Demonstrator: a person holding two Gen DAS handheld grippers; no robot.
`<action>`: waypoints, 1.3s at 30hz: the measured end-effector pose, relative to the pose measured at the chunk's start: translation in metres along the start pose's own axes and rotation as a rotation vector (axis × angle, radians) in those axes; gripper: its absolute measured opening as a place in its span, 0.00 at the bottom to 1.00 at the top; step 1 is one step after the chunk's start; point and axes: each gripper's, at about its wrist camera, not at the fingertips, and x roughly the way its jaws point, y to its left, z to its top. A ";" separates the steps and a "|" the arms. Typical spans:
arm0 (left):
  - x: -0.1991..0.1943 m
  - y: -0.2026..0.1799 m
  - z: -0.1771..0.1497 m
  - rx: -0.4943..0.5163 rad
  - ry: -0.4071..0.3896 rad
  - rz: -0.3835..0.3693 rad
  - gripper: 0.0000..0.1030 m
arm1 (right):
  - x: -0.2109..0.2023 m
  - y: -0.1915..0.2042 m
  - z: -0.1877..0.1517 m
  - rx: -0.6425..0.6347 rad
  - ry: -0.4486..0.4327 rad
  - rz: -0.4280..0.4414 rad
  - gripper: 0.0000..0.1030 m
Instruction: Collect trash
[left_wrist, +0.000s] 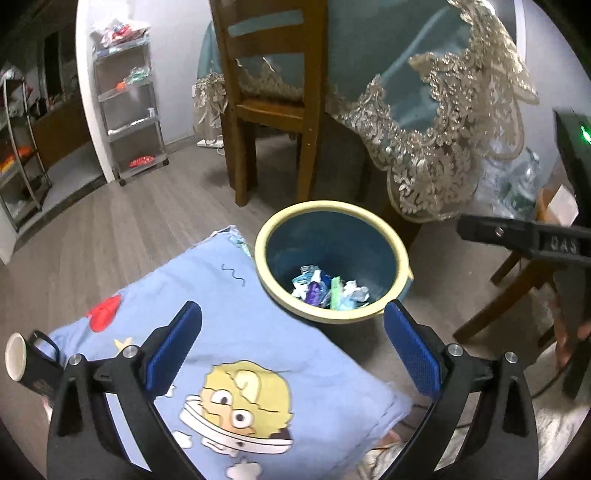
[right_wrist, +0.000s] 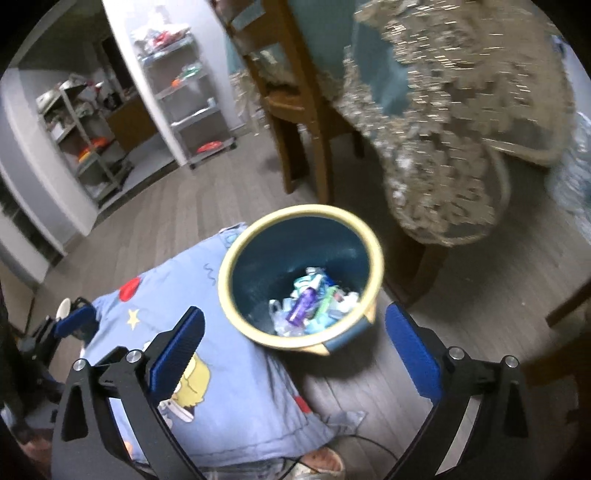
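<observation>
Both grippers above the trash bin, jaws spread and empty.
Left gripper (left_wrist: 293, 345) and right gripper (right_wrist: 295, 349) stand wide apart; the bin (left_wrist: 369, 251), holding wrappers (left_wrist: 328, 290), sits just beyond the fingertips.

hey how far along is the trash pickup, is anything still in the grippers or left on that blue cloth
Mostly done, it seems. Crumpled wrappers already lie at the bottom of the blue bin. Nothing is in hand: the left gripper and the right gripper are both open and empty above the bin. No loose trash shows on the blue cartoon cloth. A mug at its edge remains, though it may not be trash.
</observation>
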 end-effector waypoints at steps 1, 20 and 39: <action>0.001 -0.001 0.000 -0.003 0.003 0.000 0.94 | -0.011 -0.001 -0.006 0.024 -0.031 -0.038 0.95; 0.031 0.001 0.019 -0.012 0.044 0.076 0.94 | 0.016 0.004 -0.010 0.037 0.003 -0.153 0.95; 0.037 -0.003 0.010 0.022 0.096 0.095 0.94 | 0.020 0.023 -0.010 -0.013 0.018 -0.166 0.95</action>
